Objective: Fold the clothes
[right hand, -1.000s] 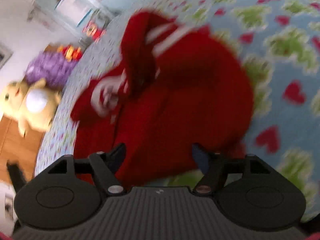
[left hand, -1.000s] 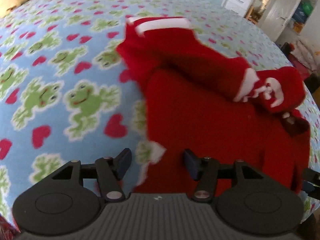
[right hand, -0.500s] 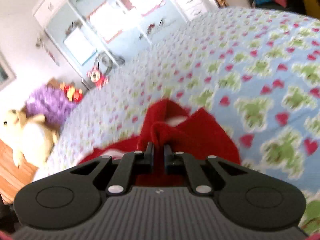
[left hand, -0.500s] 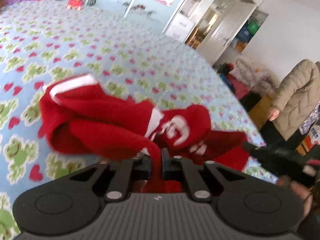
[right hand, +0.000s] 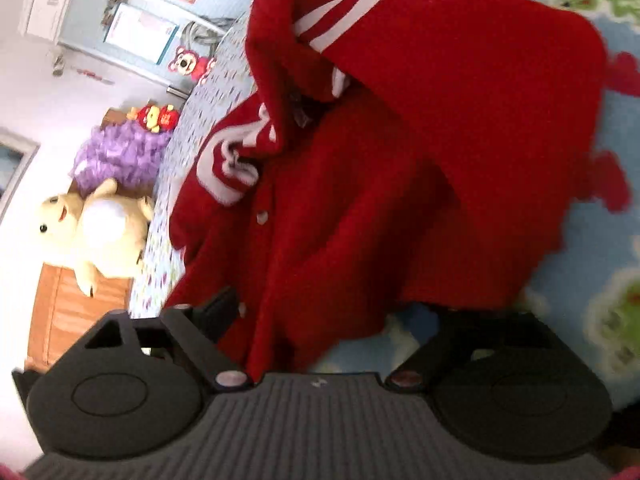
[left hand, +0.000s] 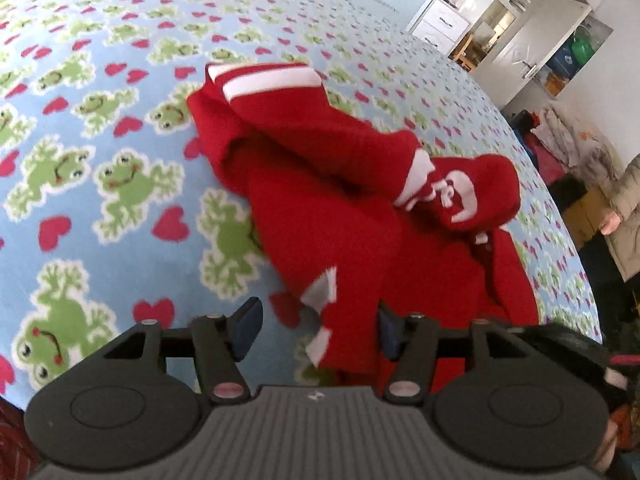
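Frog-print blanket [left hand: 120,128]; cream plush toy [right hand: 96,232]; white wardrobe [left hand: 532,28]

A child's bedroom: frog-print bedspread [left hand: 100,128], plush bear [right hand: 92,232], wardrobe [left hand: 532,32].

Frog-and-heart bedspread [left hand: 100,128]; white wardrobes [left hand: 516,28] behind; plush bear [right hand: 92,232] on what seems a wooden bench [right hand: 60,312].

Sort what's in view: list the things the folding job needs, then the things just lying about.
For the job:
- red fleece jacket with white stripes, crumpled on the frog-and-heart blanket
- left gripper, open
- right gripper, open

Lying about:
- cream plush bear
- purple fluffy toy
- red plush toy
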The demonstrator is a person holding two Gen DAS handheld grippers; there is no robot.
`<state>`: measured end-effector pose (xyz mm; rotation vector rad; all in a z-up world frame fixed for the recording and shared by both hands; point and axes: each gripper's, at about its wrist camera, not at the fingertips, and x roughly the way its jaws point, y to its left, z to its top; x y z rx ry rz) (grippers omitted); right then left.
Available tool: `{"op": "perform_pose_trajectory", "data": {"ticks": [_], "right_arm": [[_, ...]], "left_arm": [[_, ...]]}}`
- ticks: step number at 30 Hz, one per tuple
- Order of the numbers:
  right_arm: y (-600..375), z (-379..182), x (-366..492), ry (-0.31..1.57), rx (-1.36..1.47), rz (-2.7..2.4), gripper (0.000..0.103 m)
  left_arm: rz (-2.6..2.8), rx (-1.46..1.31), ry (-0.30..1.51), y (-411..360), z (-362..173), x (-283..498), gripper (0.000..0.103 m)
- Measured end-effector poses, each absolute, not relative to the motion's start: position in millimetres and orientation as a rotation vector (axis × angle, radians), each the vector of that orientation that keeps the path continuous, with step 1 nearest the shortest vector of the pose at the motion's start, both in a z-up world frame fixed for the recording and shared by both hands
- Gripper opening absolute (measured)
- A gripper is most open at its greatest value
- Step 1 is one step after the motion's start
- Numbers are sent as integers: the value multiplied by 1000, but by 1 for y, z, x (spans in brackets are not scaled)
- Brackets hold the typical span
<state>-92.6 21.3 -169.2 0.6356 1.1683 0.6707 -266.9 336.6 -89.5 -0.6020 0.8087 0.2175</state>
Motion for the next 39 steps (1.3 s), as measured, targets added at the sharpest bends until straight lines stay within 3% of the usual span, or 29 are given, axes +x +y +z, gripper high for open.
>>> {"op": "perform_pose_trajectory", "data": {"ticks": [1,3,9,14,16,19,22,30,31,32,33,34,36,39], "right_arm": [[27,-170,-86,1177,628,662,26],[23,-157,-69,1104,602,631,21],[-32,-70,-48,649,443,440,19],[-46,-72,-74,672,433,496,35],[-51,-74,-86,691,432,524,52],[-47,-73,-91,706,461,600,69],[-35,-73,-73,730,551,648,80],[30,-96,16,908,621,545,84],[36,-98,24,928,615,541,81],[42,-101,33,947,609,537,73],[48,-104,41,966,604,534,37],[53,-106,50,985,598,530,9],[63,-100,63,973,573,533,7],[61,-38,73,790,580,588,6]], "left_arm": [[222,-601,806,337,-88,-266,61],[217,-607,790,340,-84,-268,61],[202,-624,740,349,-74,-272,66],[199,-579,753,346,-76,-246,66],[214,-537,773,344,-78,-228,67],[211,-558,796,349,-81,-199,67],[191,-667,779,360,-83,-174,68],[281,-892,851,393,-125,-115,71],[291,-917,842,397,-128,-110,70],[298,-925,831,400,-128,-105,57],[291,-914,816,401,-125,-99,43],[276,-901,808,403,-119,-92,16],[243,-872,748,407,-99,-80,15],[190,-808,563,415,-39,-68,14]]}}
